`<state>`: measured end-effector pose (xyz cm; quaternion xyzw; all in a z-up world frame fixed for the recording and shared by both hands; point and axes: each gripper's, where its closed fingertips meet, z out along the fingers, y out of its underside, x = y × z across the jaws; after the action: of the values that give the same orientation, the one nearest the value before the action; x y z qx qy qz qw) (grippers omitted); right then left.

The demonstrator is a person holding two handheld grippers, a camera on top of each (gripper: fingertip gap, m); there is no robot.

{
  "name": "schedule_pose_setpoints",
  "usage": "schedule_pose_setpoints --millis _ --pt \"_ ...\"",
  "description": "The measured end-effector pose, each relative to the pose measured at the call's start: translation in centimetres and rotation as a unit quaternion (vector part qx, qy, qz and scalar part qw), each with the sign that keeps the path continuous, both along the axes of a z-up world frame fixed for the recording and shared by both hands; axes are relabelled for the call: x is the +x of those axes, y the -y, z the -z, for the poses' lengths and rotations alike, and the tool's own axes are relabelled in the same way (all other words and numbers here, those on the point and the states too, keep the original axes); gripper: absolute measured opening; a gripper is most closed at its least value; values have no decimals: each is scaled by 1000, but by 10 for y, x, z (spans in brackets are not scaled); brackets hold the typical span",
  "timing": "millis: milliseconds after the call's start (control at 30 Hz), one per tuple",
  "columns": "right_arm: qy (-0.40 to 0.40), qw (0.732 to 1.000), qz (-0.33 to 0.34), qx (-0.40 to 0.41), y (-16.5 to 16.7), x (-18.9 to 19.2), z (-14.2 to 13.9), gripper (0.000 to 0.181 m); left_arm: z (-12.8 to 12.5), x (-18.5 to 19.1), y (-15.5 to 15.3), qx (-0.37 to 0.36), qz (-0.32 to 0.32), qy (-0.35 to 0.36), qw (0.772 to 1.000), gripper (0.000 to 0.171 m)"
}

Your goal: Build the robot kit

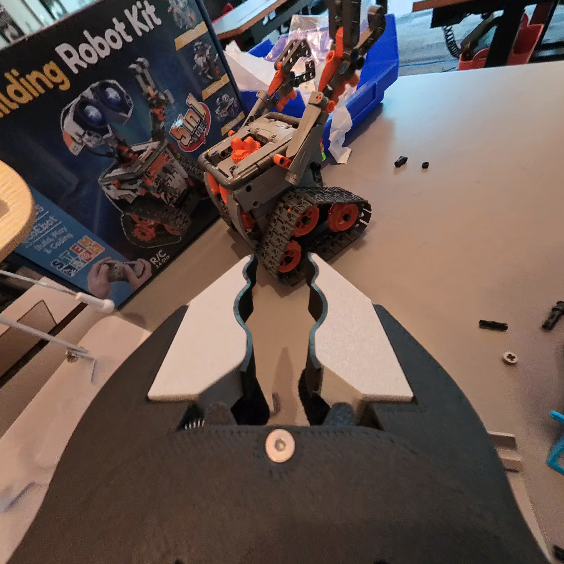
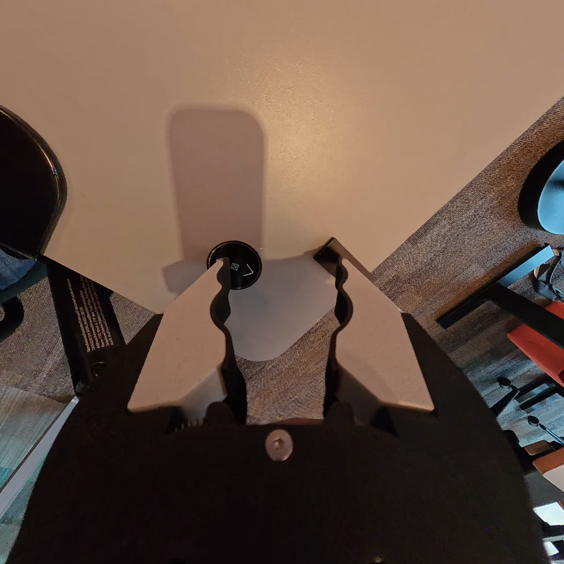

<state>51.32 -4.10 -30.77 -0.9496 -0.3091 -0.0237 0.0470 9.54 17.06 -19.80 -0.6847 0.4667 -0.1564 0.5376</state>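
In the left wrist view, a grey and orange tracked toy robot built from bricks stands on the grey table, with its two arms raised. My left gripper is open, low over the table. The front end of the robot's right track sits between the fingertips, and I cannot tell whether they touch it. In the right wrist view, my right gripper is open and empty above the corner of a pale table. A round black disc lies there, just beside the left fingertip.
A large dark blue kit box stands left of the robot, and a blue bin with plastic bags is behind it. Small black pins and a grey round piece lie at the right. Grey carpet and a black chair lie beyond the table corner.
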Motion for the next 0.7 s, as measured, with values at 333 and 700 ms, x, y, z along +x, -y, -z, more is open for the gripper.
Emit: schedule_pose_setpoints --millis 333,700 --pt "-14 1000 15 13 -2 6 -13 69 -2 -77 31 -96 -133 -46 985 32" --pt "-20 999 36 12 -5 7 -31 68 22 -172 62 -202 -262 -58 942 33"
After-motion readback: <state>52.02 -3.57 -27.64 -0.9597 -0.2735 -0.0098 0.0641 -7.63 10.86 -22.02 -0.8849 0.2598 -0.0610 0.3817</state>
